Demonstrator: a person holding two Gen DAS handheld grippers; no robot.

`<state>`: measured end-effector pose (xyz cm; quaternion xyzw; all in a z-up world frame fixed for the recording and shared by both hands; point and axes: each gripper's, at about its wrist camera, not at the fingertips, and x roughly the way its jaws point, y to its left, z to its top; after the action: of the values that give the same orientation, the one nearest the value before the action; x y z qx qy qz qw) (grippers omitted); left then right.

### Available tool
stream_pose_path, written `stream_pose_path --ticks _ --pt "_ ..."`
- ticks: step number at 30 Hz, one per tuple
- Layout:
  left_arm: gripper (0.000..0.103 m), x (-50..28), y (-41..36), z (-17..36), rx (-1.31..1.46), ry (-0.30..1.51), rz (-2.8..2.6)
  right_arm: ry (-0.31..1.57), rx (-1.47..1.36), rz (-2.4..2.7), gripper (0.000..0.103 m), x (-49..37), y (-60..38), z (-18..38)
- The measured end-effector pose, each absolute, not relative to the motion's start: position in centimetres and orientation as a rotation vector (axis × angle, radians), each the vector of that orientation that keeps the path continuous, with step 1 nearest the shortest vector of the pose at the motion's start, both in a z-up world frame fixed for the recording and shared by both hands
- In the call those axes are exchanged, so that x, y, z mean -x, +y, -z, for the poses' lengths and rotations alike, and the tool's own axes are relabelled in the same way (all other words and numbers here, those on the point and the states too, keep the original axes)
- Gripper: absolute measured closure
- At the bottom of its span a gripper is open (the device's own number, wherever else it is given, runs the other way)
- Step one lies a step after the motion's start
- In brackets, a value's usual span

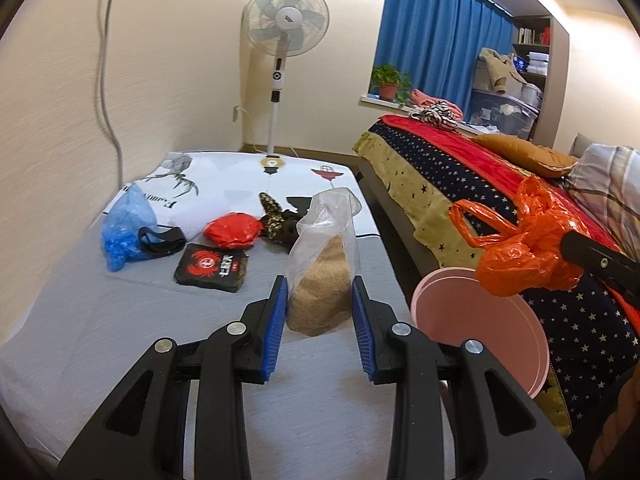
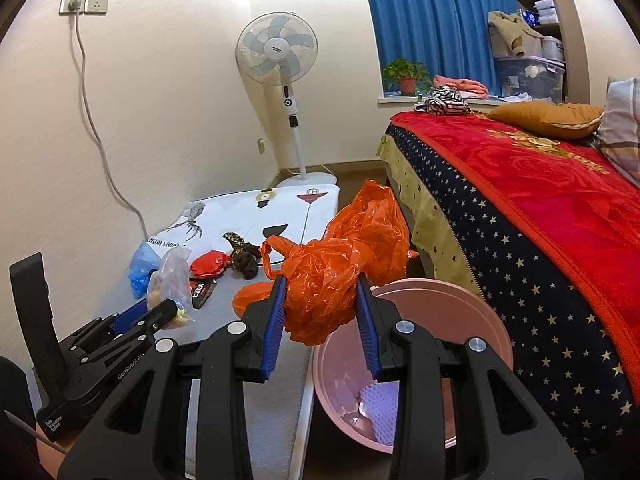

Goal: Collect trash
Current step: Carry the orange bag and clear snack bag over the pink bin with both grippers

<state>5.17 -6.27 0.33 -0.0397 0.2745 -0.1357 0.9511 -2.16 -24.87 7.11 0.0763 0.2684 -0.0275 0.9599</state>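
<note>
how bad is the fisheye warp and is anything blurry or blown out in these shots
Left wrist view: strong barrel warp, the bed edge bows, dark vignette in the corners, glare at the upper right ceiling; the clear bag stays sharp. Right wrist view: same warp, the wall cable curves, the orange bag is crisp.

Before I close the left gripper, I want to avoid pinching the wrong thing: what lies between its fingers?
In the left wrist view, the clear plastic bag with brownish contents stands between the open left gripper fingers; nothing else there.

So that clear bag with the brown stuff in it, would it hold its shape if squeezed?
Probably not. The clear bag looks thin and crinkled, so its empty top would likely flop. The brown filling sits low, so it may sag and feel bottom-heavy. The left gripper flanks it, open.
</note>
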Motion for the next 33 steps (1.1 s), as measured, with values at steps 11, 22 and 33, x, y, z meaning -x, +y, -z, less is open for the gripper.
stream_pose_path --ticks 11,22,33 --pt "0.071 -5.4 -8.9 -0.4 0.064 0.552 0.344 0.542 -0.162 0.110 0.069 2.3 -26.4 -7.3" --pt "0.071 -5.6 -11.7 -0.2 0.056 0.556 0.408 0.531 -0.170 0.172 0.069 2.7 -28.4 -7.8" --pt "0.071 -6.0 -14.2 0.2 0.056 0.567 0.461 0.522 -0.194 0.246 0.069 3.0 -30.2 -7.7"
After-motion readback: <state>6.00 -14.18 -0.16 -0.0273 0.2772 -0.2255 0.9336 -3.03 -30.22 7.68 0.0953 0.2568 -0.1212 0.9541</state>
